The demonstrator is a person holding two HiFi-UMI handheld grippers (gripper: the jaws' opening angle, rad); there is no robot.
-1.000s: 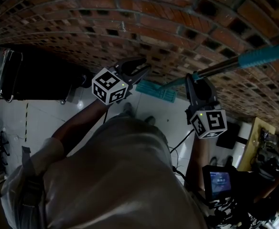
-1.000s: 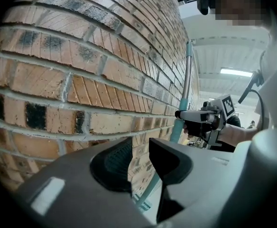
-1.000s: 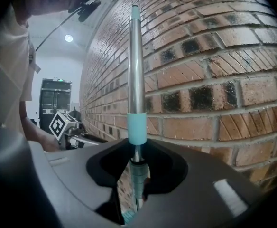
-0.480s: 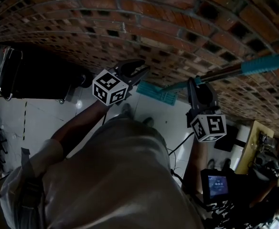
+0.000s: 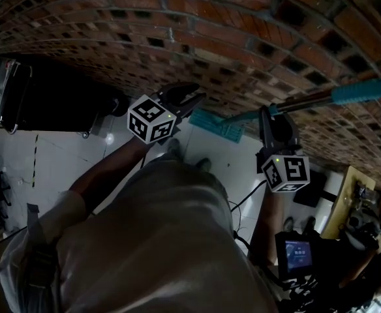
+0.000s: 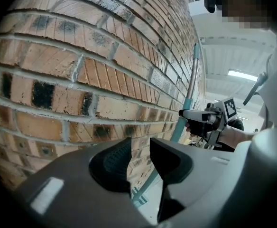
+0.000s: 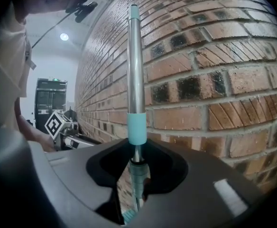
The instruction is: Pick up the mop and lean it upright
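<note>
Blocked or unclear: in the head view the person's torso (image 5: 158, 240) covers most of the floor (image 5: 60, 162), and the left gripper (image 5: 189, 98) overlaps one end of the teal mop head (image 5: 218, 126). In the right gripper view only a sliver of that head shows below the jaws. Can't tell whether the pole touches the brick wall (image 5: 177, 31) anywhere; no view shows contact.

Mop (image 5: 308, 100): head down on the floor at the wall's foot, pole rising close along the bricks, teal grip (image 5: 363, 91) at the top.

Right gripper (image 5: 269, 113): pinching the pole just below a teal collar (image 7: 135, 127).

Left gripper: jaws spread, nothing between them, pointed at the wall, apart from the mop.

Versus a second ago: the grip end sits slightly lower in the head view and the pole looks flatter. Mop head and left gripper are in roughly the same spots.
</note>
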